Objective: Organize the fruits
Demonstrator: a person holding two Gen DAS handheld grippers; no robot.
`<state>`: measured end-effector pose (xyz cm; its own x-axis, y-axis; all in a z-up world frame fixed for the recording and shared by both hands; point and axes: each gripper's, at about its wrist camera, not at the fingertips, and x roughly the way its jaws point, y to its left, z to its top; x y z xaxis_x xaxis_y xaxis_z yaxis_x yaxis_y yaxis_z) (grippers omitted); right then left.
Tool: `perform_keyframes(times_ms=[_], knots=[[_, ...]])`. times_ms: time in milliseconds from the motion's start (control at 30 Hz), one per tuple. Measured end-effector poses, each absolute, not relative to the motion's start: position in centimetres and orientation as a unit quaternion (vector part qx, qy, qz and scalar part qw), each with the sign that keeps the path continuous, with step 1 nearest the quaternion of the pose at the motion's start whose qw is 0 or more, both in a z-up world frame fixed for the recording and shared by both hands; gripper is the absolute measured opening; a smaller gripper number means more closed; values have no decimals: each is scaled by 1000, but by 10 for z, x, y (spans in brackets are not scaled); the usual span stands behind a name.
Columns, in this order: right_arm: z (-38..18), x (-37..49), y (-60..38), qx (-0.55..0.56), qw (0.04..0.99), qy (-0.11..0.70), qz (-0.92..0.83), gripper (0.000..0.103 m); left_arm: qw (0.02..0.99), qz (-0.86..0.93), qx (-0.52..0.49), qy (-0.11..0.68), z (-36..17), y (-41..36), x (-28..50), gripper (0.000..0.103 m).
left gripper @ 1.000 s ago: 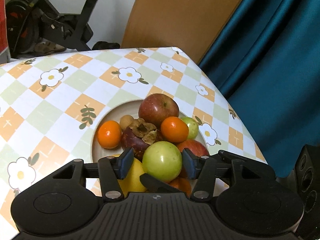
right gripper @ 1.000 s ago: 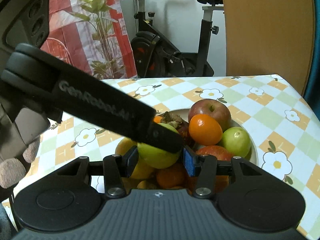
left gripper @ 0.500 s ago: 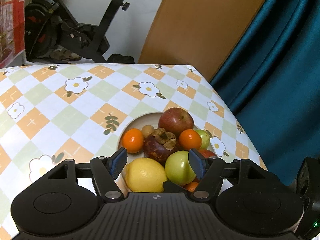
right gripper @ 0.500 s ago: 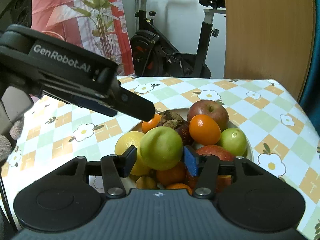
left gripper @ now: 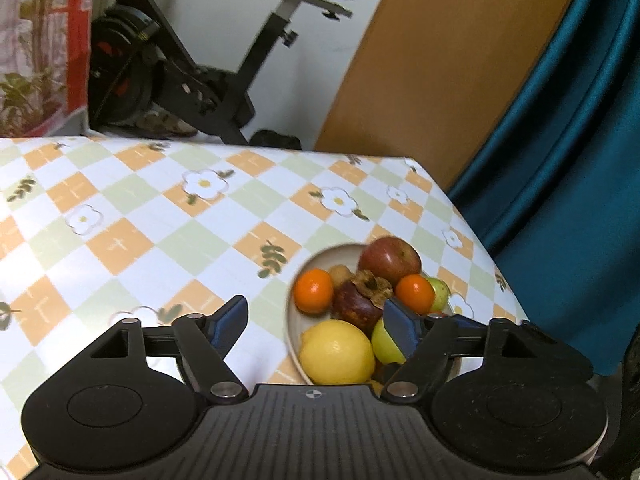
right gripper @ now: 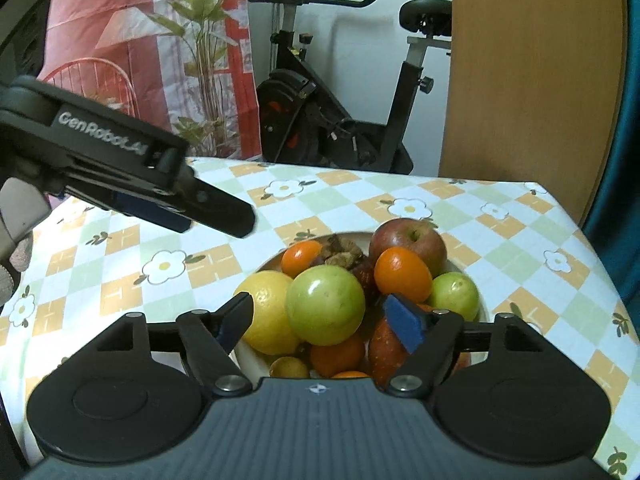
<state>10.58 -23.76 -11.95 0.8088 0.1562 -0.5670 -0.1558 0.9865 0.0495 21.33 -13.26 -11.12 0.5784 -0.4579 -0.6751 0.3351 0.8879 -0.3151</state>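
A cream bowl (left gripper: pixel 291 322) (right gripper: pixel 484 308) on the checked tablecloth is piled with fruit: a yellow lemon (left gripper: pixel 337 352) (right gripper: pixel 266 308), a large green fruit (right gripper: pixel 325 305) on top, a red apple (left gripper: pixel 390 256) (right gripper: pixel 408 240), oranges (left gripper: pixel 314 290) (right gripper: pixel 403 274), a dark mangosteen (left gripper: pixel 362 300) and a small green fruit (right gripper: pixel 454 290). My left gripper (left gripper: pixel 316 320) is open and empty, above and left of the bowl; it also shows in the right wrist view (right gripper: pixel 216 216). My right gripper (right gripper: pixel 320 316) is open and empty, just in front of the green fruit.
The tablecloth (left gripper: pixel 140 232) stretches left of the bowl. An exercise bike (right gripper: pixel 332 120) stands behind the table. A wooden panel (left gripper: pixel 440 72) and a teal curtain (left gripper: pixel 560 160) lie at the right, past the table's edge.
My left gripper has let go of the green fruit on the pile and drawn back up and to the left. My right gripper has drawn back a little and opened wider.
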Motion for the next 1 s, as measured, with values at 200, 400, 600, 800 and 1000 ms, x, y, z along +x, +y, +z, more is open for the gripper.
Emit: perform_keyframes(times_ms=[200, 400, 600, 800, 1000], knots=[[-102, 94, -246, 39, 962, 264, 64, 97, 916, -183, -29, 357, -88, -115, 190, 89], [-80, 87, -249, 60, 967, 246, 24, 103, 938, -141, -6, 316, -66, -94, 166, 90], [-65, 83, -245, 44, 968, 246, 6, 103, 954, -104, 6, 283, -45, -79, 147, 90], [-53, 77, -239, 49, 969, 241, 19, 103, 963, -79, 15, 258, -25, -74, 131, 91], [-41, 72, -233, 49, 971, 235, 23, 103, 969, -65, 11, 237, -14, -69, 115, 91]])
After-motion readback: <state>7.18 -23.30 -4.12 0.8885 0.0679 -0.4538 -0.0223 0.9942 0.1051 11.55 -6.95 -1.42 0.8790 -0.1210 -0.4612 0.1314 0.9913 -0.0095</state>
